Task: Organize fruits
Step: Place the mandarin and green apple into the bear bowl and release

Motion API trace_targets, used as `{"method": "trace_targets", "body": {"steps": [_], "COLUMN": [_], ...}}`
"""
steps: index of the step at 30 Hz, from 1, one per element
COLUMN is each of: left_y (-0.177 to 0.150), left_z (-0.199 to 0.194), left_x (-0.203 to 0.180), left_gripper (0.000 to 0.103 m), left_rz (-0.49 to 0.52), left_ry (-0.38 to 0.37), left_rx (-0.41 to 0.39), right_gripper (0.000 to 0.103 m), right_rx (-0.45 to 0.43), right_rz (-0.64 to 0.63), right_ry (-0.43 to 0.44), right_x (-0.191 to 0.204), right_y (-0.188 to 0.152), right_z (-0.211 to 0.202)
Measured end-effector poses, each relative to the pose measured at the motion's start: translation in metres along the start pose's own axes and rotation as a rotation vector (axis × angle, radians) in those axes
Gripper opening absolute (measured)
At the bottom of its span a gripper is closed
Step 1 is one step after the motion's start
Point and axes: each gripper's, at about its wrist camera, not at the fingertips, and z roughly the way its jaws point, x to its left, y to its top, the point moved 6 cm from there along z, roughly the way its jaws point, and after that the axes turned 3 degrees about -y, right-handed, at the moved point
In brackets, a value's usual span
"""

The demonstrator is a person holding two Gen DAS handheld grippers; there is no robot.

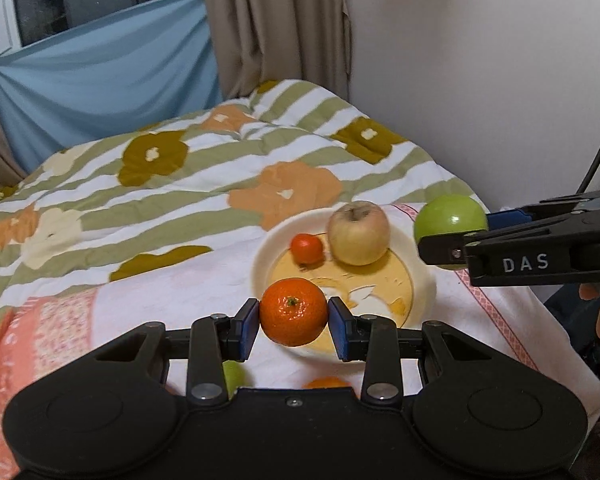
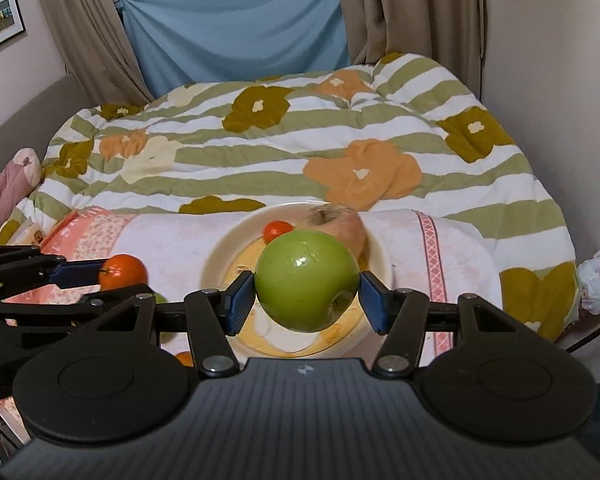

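Note:
My left gripper is shut on an orange mandarin and holds it above the near rim of a cream plate. On the plate lie a pale yellow apple and a small red-orange fruit. My right gripper is shut on a green apple above the same plate. The right gripper also shows in the left wrist view at the plate's right side. The left gripper with the mandarin shows in the right wrist view, left of the plate.
The plate rests on a white and pink towel over a striped flowered quilt. Another green fruit and an orange fruit lie on the towel below my left gripper. A wall stands to the right.

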Motion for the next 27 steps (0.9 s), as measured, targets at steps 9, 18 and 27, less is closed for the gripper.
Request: {"method": "trace_targets", "body": {"steps": [9, 18, 27], "left_y": [0.003, -0.007, -0.007], "left_z": [0.072, 0.119, 0.104], "left_x": [-0.036, -0.063, -0.059], "left_gripper": [0.041, 0.041, 0.086], "left_rz": [0.043, 0.106, 0.102], "left_ry": [-0.047, -0.086, -0.08], "left_rx": [0.086, 0.149, 0.119], "right_gripper": [0.071, 0.072, 0.071], "right_rx": [0.056, 0.095, 0.111], "right_rz": [-0.029, -0.03, -0.032], "right_ry": [0.011, 0.016, 0.027], "right_x": [-0.038, -0.052, -0.051], "right_y": [0.006, 0.001, 0.001], "right_z": [0.045, 0.071, 0.079]}}
